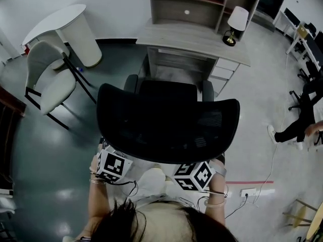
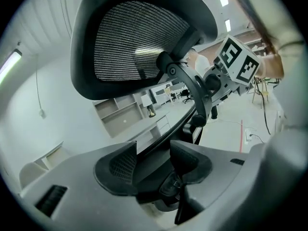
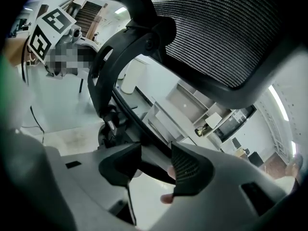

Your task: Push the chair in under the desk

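Observation:
The black office chair [image 1: 166, 120], with a mesh back, stands facing the grey desk [image 1: 192, 37], its seat front at the desk's knee space. Both grippers reach under the backrest from behind; in the head view only their marker cubes show, the left cube [image 1: 112, 165] and the right cube [image 1: 194, 175]. My left gripper [image 2: 153, 153] has its pads closed on the dark lower rim of the chair back [image 2: 134, 37]. My right gripper [image 3: 156, 158] grips the same rim from the other side, below the mesh [image 3: 226, 28].
A white chair [image 1: 48, 74] and a white round table [image 1: 65, 21] stand at the left. A lamp [image 1: 234, 24] sits on the desk's right end, with a shelf unit [image 1: 202, 1] behind. A seated person's legs [image 1: 295, 127] and a floor socket with cable [image 1: 250, 191] are at the right.

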Tool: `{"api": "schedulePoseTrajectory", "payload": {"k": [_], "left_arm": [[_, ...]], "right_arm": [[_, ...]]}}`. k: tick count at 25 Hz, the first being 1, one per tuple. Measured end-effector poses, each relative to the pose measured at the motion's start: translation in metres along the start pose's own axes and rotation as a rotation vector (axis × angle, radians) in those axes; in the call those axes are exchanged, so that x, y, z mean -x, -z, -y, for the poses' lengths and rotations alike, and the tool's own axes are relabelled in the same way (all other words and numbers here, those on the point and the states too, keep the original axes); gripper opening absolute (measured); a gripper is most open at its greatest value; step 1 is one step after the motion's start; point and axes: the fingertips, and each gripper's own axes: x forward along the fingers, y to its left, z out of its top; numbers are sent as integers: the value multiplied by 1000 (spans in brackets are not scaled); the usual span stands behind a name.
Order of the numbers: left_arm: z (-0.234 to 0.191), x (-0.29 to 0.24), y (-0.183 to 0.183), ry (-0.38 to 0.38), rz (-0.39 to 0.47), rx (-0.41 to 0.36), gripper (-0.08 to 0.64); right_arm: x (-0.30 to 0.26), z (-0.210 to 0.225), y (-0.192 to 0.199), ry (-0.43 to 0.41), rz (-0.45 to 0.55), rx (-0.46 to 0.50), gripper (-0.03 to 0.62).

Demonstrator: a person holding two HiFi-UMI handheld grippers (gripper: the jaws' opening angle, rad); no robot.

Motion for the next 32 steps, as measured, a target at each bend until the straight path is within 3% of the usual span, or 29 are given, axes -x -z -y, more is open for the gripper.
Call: {"api": "schedulePoseTrajectory", "payload": {"k": [32], "left_arm": [[-77,-62,4,67,86,-33,216]], "right_arm": [[-66,16,-53,71,-55,-78,202]]}}
